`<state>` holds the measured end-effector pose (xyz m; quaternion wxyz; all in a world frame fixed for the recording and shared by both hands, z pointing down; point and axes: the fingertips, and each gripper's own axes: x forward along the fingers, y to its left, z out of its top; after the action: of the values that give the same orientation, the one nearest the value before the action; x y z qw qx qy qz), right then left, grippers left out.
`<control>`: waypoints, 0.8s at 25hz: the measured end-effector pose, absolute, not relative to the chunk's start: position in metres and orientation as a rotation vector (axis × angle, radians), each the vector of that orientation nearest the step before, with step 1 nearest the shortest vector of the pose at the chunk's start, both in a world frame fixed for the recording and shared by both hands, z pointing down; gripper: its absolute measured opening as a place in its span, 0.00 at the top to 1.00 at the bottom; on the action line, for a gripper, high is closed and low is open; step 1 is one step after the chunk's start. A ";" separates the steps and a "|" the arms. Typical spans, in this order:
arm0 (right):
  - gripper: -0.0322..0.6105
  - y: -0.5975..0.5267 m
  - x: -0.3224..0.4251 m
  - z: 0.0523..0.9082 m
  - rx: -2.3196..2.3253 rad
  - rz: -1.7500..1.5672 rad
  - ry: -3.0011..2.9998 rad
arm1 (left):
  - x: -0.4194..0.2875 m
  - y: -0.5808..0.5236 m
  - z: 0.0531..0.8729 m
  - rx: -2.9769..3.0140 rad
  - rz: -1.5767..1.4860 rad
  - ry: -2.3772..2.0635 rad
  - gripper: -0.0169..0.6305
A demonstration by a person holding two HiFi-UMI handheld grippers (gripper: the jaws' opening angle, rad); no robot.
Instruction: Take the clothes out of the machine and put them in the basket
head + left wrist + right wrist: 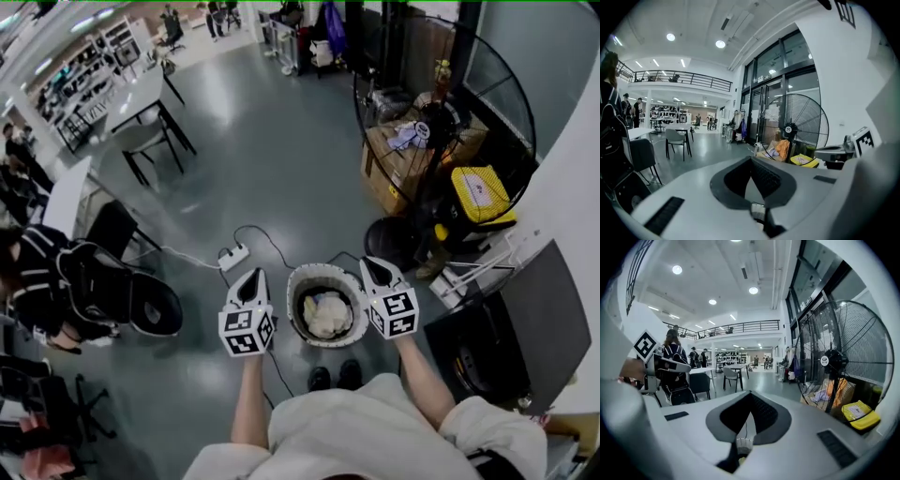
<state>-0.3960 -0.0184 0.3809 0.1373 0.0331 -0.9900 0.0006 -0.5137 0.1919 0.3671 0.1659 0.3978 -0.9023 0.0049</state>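
Nearest, at 6 o'clock in the head view, are the person's shoulders and two bare forearms reaching forward. The left gripper [251, 277] and the right gripper [376, 268] hover level with each other, both clenched tip to tip and holding nothing. On the floor between them stands the round white basket [298, 281], with the left gripper at its 9 o'clock and the right at its 3 o'clock. Pale clothes [328, 315] lie bunched inside it. The dark machine [530, 323] sits at 4 o'clock, its inside hidden. Farther off, a power strip [233, 256] lies at 11 o'clock of the basket and a large fan [441, 122] stands at 1 o'clock. A load appears delivered. Next, the person likely needs to turn toward the machine, spread the jaws and check for remaining garments.
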 end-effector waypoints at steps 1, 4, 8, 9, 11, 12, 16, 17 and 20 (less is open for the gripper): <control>0.91 -0.018 -0.395 0.377 0.096 -0.001 -2.871 | -0.513 0.193 0.364 1.131 0.012 -2.579 0.95; 0.92 -0.017 -0.395 0.366 0.093 -0.022 -2.900 | -0.513 0.195 0.352 1.141 0.009 -2.611 0.95; 0.92 -0.021 -0.393 0.352 0.108 -0.045 -2.944 | -0.511 0.189 0.344 1.167 0.012 -2.638 0.95; 0.92 -0.023 -0.393 0.350 0.114 -0.047 -2.950 | -0.511 0.186 0.343 1.172 0.014 -2.640 0.95; 0.92 -0.028 -0.392 0.348 0.120 -0.055 -2.953 | -0.510 0.181 0.343 1.180 0.022 -2.640 0.95; 0.92 -0.029 -0.391 0.348 0.120 -0.058 -2.953 | -0.509 0.180 0.343 1.183 0.026 -2.639 0.95; 0.92 -0.031 -0.388 0.348 0.120 -0.066 -2.951 | -0.507 0.179 0.344 1.185 0.028 -2.641 0.95; 0.92 -0.030 -0.387 0.347 0.117 -0.071 -2.949 | -0.506 0.180 0.344 1.184 0.028 -2.641 0.95; 0.92 -0.028 -0.385 0.345 0.114 -0.080 -2.948 | -0.505 0.181 0.344 1.186 0.034 -2.637 0.95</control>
<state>-0.3855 -0.0284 0.3445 0.0950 0.0386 -0.9944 -0.0269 -0.5051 0.1812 0.3442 0.1246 0.4069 -0.9049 0.0117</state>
